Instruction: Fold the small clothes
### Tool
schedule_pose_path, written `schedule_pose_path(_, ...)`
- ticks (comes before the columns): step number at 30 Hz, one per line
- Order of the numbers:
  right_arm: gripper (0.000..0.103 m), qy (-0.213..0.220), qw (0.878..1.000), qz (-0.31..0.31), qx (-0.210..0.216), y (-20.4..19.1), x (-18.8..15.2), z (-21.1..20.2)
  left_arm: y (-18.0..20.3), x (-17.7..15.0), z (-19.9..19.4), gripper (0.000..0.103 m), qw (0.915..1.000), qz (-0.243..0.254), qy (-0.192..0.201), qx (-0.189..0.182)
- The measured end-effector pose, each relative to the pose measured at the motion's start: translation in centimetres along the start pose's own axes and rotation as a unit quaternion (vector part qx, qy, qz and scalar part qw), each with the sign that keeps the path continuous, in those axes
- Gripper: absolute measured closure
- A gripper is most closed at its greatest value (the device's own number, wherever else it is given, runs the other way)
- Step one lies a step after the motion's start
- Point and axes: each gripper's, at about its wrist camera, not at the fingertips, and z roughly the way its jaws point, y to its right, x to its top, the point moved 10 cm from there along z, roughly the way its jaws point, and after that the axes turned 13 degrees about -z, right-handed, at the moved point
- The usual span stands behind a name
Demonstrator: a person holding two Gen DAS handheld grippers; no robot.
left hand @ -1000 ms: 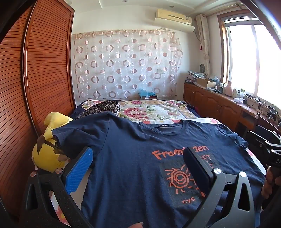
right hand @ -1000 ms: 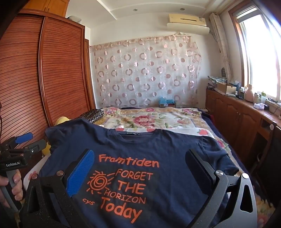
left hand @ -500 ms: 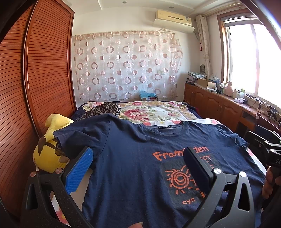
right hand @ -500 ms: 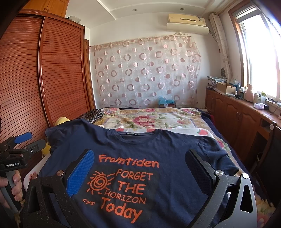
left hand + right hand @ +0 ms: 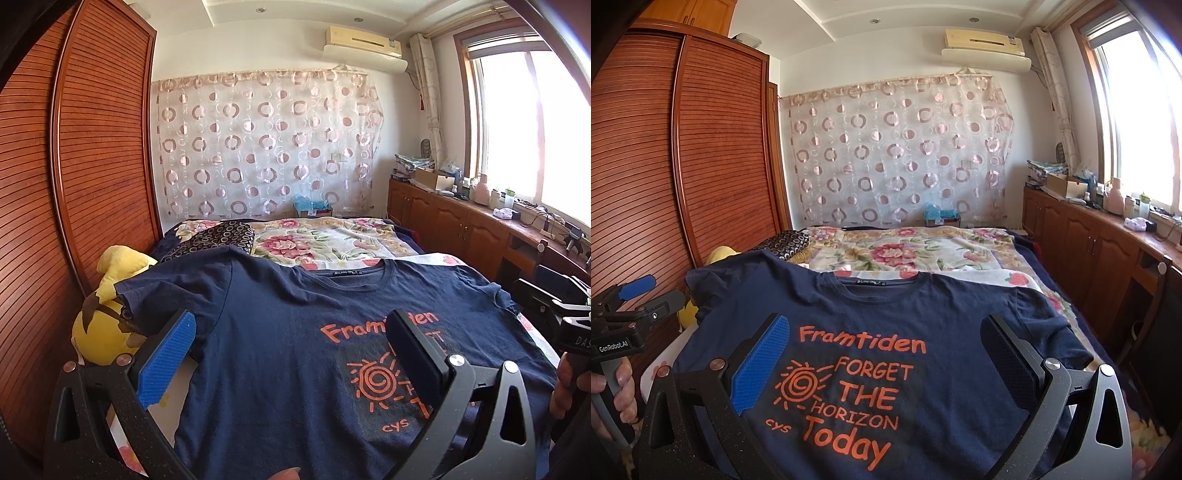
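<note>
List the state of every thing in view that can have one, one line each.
Navy T-shirt: spread flat on the bed, print side up, unfolded.
Left gripper: open, holding nothing, above the shirt.
Right gripper: open, holding nothing, above the shirt.
Wardrobe doors: closed.
Patterned curtain: drawn across the far wall.
Yellow plush toy: at the bed's edge, partly under the shirt's sleeve.
Cabinet doors: closed.

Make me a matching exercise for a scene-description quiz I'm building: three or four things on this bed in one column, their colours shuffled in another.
Things:
1. T-shirt
2. Plush toy
3. Lettering on the T-shirt
4. Bedspread

Colours:
A. yellow
B. floral, pink on cream
C. navy blue
D. orange

Pairs: 1-C, 2-A, 3-D, 4-B
</note>
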Motion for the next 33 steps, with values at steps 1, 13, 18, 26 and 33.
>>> schedule_pose_path(1, 0.000, 0.000, 1.000, 0.000, 0.000, 0.0, 0.0, 0.0, 0.0, -0.3, -0.2, 0.000, 1.0000, 0.000, 0.000, 0.000)
schedule_pose_path(13, 0.000, 0.000, 1.000, 0.001, 0.001, 0.0, 0.0, 0.0, 0.8, 0.4, -1.0, 0.000, 1.0000, 0.004, 0.006, 0.001)
schedule_pose_path(18, 0.000, 0.000, 1.000, 0.000, 0.001, -0.1, 0.0, 0.1, 0.8, 0.4, -1.0, 0.000, 1.0000, 0.005, 0.007, 0.001)
schedule_pose_path(26, 0.000, 0.000, 1.000, 0.000, 0.001, -0.2, 0.1, 0.0, 0.9, 0.3, -1.0, 0.000, 0.9999, 0.005, 0.009, 0.000)
schedule_pose_path(33, 0.000, 0.001, 1.000, -0.002, 0.003, -0.4, 0.0, 0.2, 0.8, 0.3, -1.0, 0.000, 0.9999, 0.006, 0.010, 0.001)
